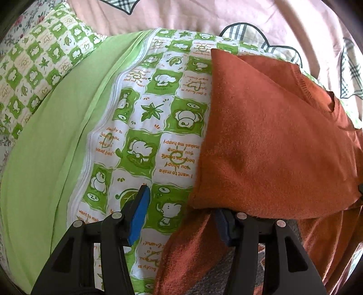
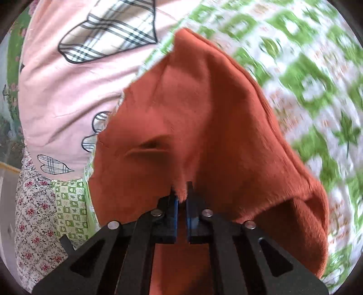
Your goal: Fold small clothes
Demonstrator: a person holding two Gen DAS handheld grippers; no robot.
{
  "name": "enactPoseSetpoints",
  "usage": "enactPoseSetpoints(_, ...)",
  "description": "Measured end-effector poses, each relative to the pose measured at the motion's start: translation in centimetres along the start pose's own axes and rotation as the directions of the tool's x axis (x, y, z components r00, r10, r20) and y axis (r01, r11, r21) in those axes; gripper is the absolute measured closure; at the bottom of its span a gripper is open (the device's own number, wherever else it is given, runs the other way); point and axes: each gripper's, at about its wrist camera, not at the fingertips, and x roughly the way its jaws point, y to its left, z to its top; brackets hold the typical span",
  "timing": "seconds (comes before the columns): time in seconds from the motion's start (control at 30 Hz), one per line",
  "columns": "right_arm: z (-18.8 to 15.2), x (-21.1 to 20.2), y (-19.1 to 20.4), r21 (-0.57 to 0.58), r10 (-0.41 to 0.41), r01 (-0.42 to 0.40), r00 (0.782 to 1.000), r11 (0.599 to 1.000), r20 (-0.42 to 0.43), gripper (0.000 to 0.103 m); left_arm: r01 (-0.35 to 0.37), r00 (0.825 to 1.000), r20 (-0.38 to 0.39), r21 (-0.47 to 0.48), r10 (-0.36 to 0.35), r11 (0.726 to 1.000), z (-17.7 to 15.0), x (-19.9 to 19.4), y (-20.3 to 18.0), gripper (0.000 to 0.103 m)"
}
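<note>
A fold is under way on the rust-orange garment (image 1: 272,140), which lies on the bed over a green-and-white cartoon-print quilt (image 1: 145,118), toward the side of that quilt next to a pink sheet (image 1: 204,15) with plaid appliqué shapes. The right gripper (image 2: 181,199) has its fingers nearly together, pinching a fuzzy edge of the cloth and holding it up so the fabric drapes away in a peak; the blurred quilt in the right wrist view suggests this hand is moving. The left gripper (image 1: 181,204) has its fingers spread wide: one blue pad (image 1: 140,213) hangs over the quilt, while the other is tucked under the garment's near edge, gripping nothing. The next move likely calls for carrying the lifted edge across onto the flat part, matching the edges, then releasing and smoothing. A plain lime-green fabric (image 1: 52,140) borders the quilt's far side, and a floral-print cloth (image 2: 36,217) shows at the bed's margin.
</note>
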Motion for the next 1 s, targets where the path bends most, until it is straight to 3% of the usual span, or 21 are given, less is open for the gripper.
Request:
enactPoseSetpoints(0.17,0.9,-0.5,0.8,-0.078,-0.021,0.027,0.997,0.997,0.069,0.079,0.023,1.0,-0.014,-0.042,-0.024,0.999,0.3,0.3,1.0,0.048)
enactPoseSetpoints(0.23,1.5,0.1,0.3,-0.069,-0.024,0.03,0.997,0.997,0.076,0.079,0.029,0.999,-0.019,-0.058,-0.03,0.998,0.3,0.4,1.2,0.048)
enactPoseSetpoints(0.27,1.7,0.2,-0.1,-0.056,-0.023,0.027,0.997,0.998,0.069,0.081,0.028,0.999,-0.022,-0.062,-0.029,0.998,0.3,0.4,1.2,0.048)
enactPoseSetpoints(0.3,1.9,-0.2,-0.2,-0.06,-0.021,0.026,0.997,0.998,0.077,0.097,0.027,0.999,-0.022,-0.064,-0.029,0.998,0.4,0.4,1.2,0.048)
enactPoseSetpoints(0.37,1.8,-2.1,1.0,-0.136,0.008,0.012,0.989,0.991,0.15,0.097,0.03,0.999,-0.022,-0.072,-0.032,0.997,0.5,0.3,1.2,0.049)
enactPoseSetpoints(0.43,1.6,-3.1,2.4,-0.221,-0.02,0.063,0.981,0.973,0.192,0.097,0.038,0.999,-0.027,-0.084,-0.04,0.996,0.4,0.4,1.4,0.049)
enactPoseSetpoints(0.57,2.0,-0.4,0.6,-0.199,-0.163,0.178,0.983,0.964,0.088,0.095,0.027,0.999,-0.045,-0.078,-0.031,0.997,0.3,1.0,1.4,0.048)
enactPoseSetpoints(0.83,0.5,-5.0,1.5,-0.271,-0.117,0.149,0.985,0.951,0.13,0.088,0.048,0.996,-0.08,-0.04,-0.051,0.998,-0.7,-0.7,2.1,0.048)
enactPoseSetpoints(0.87,-0.3,-5.9,1.6,-0.287,-0.109,0.141,0.986,0.947,0.124,0.081,0.049,0.995,-0.083,-0.034,-0.052,0.998,-1.2,-1.1,2.3,0.048)
enactPoseSetpoints(0.9,-1.0,-7.0,1.5,-0.301,-0.102,0.135,0.987,0.944,0.122,0.067,0.053,0.995,-0.089,-0.027,-0.055,0.998,-1.8,-1.6,2.5,0.049)
enactPoseSetpoints(0.97,-2.4,-8.3,1.8,-0.328,-0.104,0.139,0.987,0.934,0.122,0.055,0.062,0.993,-0.102,-0.007,-0.062,0.998,-3.5,-2.7,3.0,0.05)
enactPoseSetpoints(1.0,-3.2,-8.8,1.7,-0.339,-0.114,0.149,0.986,0.929,0.121,0.055,0.064,0.992,-0.107,-0.002,-0.064,0.998,-4.3,-2.9,3.2,0.05)
